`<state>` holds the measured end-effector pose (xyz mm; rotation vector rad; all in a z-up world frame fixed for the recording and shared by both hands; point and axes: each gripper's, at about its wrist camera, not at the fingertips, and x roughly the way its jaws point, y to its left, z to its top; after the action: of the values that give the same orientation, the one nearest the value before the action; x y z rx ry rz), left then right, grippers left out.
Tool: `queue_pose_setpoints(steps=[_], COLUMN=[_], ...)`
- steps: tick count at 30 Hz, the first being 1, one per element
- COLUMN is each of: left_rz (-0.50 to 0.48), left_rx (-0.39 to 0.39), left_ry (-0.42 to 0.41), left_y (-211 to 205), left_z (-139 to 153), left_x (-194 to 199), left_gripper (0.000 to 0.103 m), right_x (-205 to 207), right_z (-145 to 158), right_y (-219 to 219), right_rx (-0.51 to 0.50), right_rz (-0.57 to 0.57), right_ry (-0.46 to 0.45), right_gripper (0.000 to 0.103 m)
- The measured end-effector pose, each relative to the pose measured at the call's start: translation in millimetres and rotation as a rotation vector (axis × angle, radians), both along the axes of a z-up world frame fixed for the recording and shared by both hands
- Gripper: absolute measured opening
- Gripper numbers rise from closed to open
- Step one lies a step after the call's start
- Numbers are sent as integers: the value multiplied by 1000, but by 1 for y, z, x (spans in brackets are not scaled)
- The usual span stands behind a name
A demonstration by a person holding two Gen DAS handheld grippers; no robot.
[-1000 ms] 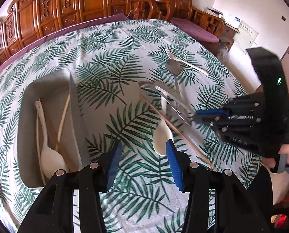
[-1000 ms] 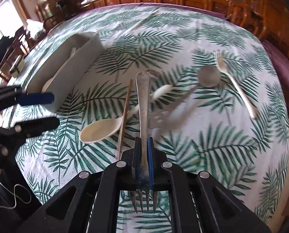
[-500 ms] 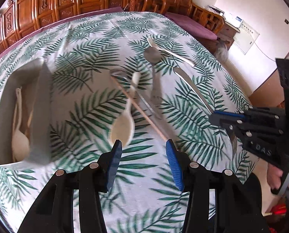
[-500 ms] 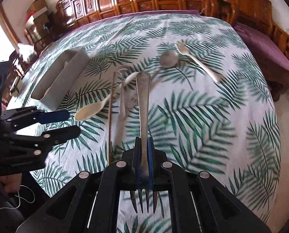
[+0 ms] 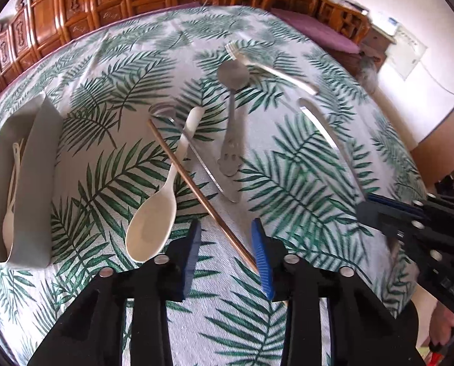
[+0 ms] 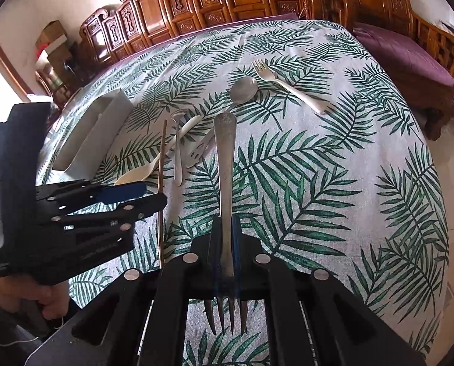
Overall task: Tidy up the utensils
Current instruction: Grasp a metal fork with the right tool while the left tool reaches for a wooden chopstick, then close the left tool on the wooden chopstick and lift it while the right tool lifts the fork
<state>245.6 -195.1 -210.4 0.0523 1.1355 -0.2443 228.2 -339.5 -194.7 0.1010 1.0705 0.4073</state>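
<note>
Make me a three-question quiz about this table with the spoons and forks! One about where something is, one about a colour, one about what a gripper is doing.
1. Where is the grey tray?
A. left side of the table
B. on a chair
C. under the tablecloth

2. What colour is the big plastic spoon?
A. red
B. cream
C. black

3. What is the right gripper doing?
A. hanging open
B. clamping a metal fork
C. clamping a spoon

Answers:
1 A, it sits at the left in the left wrist view.
2 B, its bowl looks pale cream.
3 B, the tines stick out behind the closed pads.
</note>
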Motion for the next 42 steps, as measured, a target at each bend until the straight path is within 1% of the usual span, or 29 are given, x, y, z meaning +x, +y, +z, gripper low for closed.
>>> queue_pose_setpoints(steps=[4,7,8,9,11,13,14,15,17,20,22,25,31,37,42], left_rz=[21,26,28,29,28,30,33,33,11,-32,-44,-40,-40,-32,-16], left_rx=[25,27,25,26,22,15,9,-8,-7,-5,-5,-37,-78,-106,-110], left_ry=[15,14,16,15,14,23,28,29,6,-33,-50,-57,-110,-161,-201], left_y=[-1,-2,-2,-2,0,4,5,8,10,10,12,23,44,75,103], left_z=[-8,-9,-9,-9,-10,-9,-8,-5,4,19,26,38,65,89,104], left_x=[7,10,11,11,10,9,8,6,1,-7,-9,-13,-16,-19,-21], left_gripper=[29,28,26,15,14,9,7,5,4,4,4,4,4,4,4], right_x=[0,0,0,0,-1,-1,-1,-1,-1,0,1,2,2,4,7], right_z=[2,2,2,2,3,3,4,4,7,11,12,15,25,36,44], right_y=[-2,-1,-1,-1,-1,0,1,3,7,11,14,19,39,64,91], right_rx=[13,9,3,0,-2,-8,-12,-20,-56,-58,-77,-91,-115,-115,-114], right_rz=[-5,-1,0,-1,-2,0,-1,-1,2,12,9,2,15,21,40], right_ry=[-5,-6,-7,-6,-6,-7,-7,-7,-14,-20,-20,-20,-27,-47,-63], right_gripper=[8,8,8,8,8,8,8,8,8,8,8,8,8,8,8])
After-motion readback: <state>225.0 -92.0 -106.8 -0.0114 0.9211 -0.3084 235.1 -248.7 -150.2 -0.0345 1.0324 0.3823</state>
